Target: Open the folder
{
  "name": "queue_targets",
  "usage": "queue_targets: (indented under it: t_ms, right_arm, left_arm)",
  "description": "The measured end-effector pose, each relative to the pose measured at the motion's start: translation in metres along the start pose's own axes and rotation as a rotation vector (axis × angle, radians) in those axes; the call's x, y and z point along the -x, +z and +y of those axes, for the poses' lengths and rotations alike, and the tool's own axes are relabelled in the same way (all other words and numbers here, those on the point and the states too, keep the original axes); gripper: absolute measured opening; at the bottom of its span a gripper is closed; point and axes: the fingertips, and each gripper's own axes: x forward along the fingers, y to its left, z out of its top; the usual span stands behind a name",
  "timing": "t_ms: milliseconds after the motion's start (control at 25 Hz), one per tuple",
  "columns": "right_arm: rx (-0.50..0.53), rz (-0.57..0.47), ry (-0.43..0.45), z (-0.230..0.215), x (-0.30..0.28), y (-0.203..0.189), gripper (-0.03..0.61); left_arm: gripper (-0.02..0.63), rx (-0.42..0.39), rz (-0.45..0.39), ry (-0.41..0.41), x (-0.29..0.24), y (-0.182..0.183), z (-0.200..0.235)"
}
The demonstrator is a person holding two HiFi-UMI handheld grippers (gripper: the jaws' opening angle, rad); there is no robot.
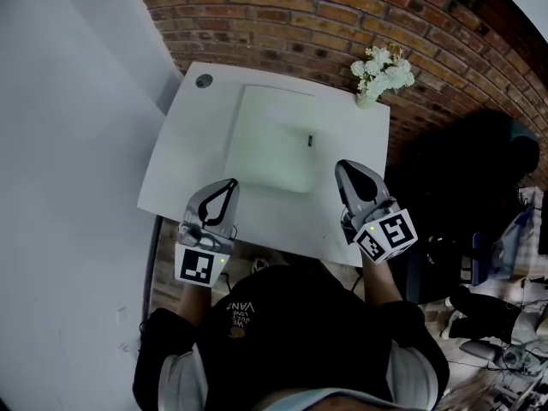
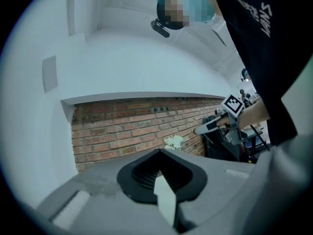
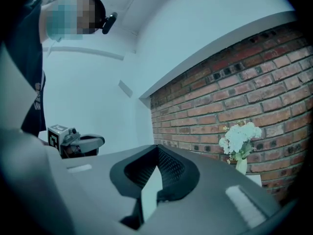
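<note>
A brick wall (image 1: 282,15) runs behind a white surface (image 1: 184,161), and the person (image 1: 282,332) stands at its near edge, at 6 o'clock in the head view. The folder (image 1: 270,139), pale and flat, lies closed in the middle of the surface, with its long sides running from 12 to 6 o'clock. The left gripper (image 1: 231,183) hangs over the folder's near left corner, at about 7 o'clock from its centre. The right gripper (image 1: 343,166) hangs just off the near right edge, at about 4 o'clock. Both point roughly level toward the wall. In each gripper view the fingers are clenched tip to tip with nothing between them, so neither gripper holds anything. A bunch of white flowers (image 1: 383,71) in a small vase stands at the surface's far corner, at 1 o'clock. A small dark clasp or tab (image 1: 310,139) sits on the folder's right edge at 3 o'clock, and a round hole (image 1: 204,80) marks the far corner of the surface at 11 o'clock. As for progress, nothing of the opening shows as done: the cover lies flat and no finger touches it. What is left looks like the whole job, namely reaching the free edge by the clasp, getting a finger under or onto the cover, and swinging it over.
</note>
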Motion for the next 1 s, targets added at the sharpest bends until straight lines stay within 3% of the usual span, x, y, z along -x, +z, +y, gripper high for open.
queue_targets:
  t_ms: [240,480,640,840,1000]
  right_arm:
    - [0.004,0.018,0.029,-0.028,-0.021,-0.004,0.000]
    - [-0.015,0.058,0.056,-0.047,-0.041,-0.023,0.000]
    - [-0.028,0.090,0.074,-0.058,-0.053,-0.039,0.000]
    - [-0.041,0.126,0.100,-0.072,-0.069,-0.063,0.000]
    - [-0.049,0.157,0.113,-0.080,-0.078,-0.080,0.000]
  left_arm:
    - [-0.014,0.097,0.078,0.030,-0.025,-0.023,-0.004]
    - [-0.014,0.117,0.108,0.014,-0.048,-0.038,-0.013]
    - [-0.014,-0.014,0.021,-0.031,-0.070,-0.027,-0.018]
    - [-0.014,0.093,0.105,-0.034,-0.085,-0.054,-0.031]
    - [-0.014,0.065,0.084,-0.066,-0.100,-0.055,-0.040]
